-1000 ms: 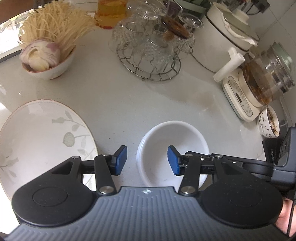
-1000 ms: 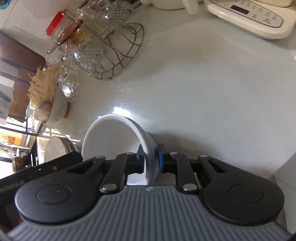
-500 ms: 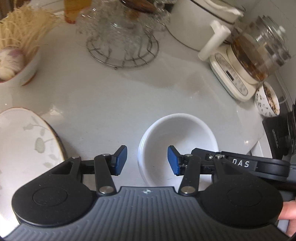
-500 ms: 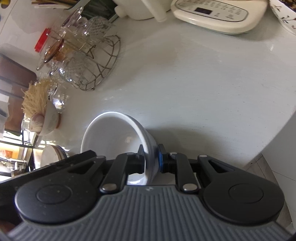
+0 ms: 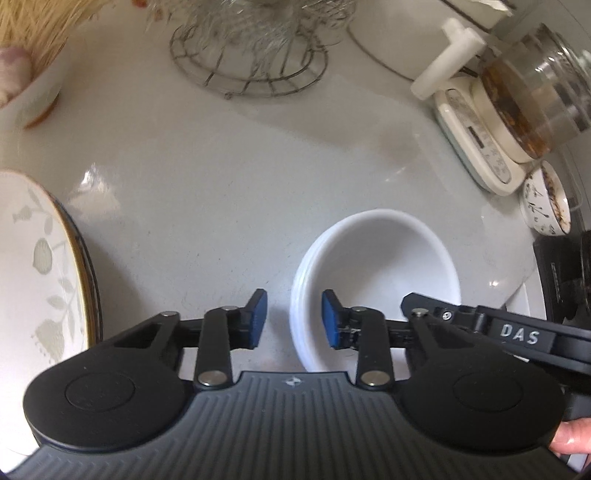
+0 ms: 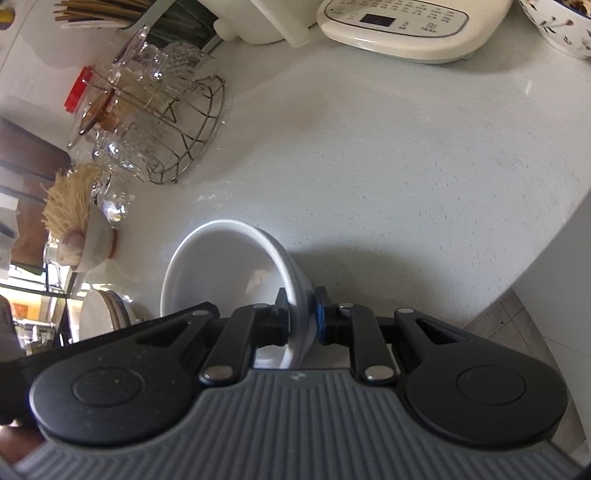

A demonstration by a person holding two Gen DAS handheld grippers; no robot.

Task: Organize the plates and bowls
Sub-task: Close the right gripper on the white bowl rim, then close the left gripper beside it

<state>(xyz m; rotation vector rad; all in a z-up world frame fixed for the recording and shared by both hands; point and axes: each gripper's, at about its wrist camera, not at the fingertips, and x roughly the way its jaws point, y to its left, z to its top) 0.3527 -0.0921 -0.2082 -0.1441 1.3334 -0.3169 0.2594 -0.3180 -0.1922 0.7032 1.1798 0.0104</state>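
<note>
The white bowl (image 6: 236, 280) is clamped at its near rim by the right gripper (image 6: 301, 314), 1 pad inside the wall and 1 outside. It sits at 6 o'clock on the countertop (image 6: 388, 166), and from the right wrist view it looks tilted. The left gripper (image 5: 293, 317) has just been closing, yet its blue pads (image 5: 258, 319) are still apart, straddling the rim at the bowl's 8 o'clock without touching.

Several risks are judged likely. Only a narrow strip of glazed rim is pinched, so the bowl could swing or slip if it is lifted fast. If the left pads shut off-centre, the rim could be knocked against the other grip. The flowered plate (image 5: 33, 266) at 9 o'clock in the left view and the patterned bowl (image 5: 545, 203) at 3 o'clock lie near enough to be struck.

The letters "DAS" (image 5: 519, 334) are read on the right tool's arm. The appliance panel (image 6: 399, 22) carries print too small to be read.
</note>
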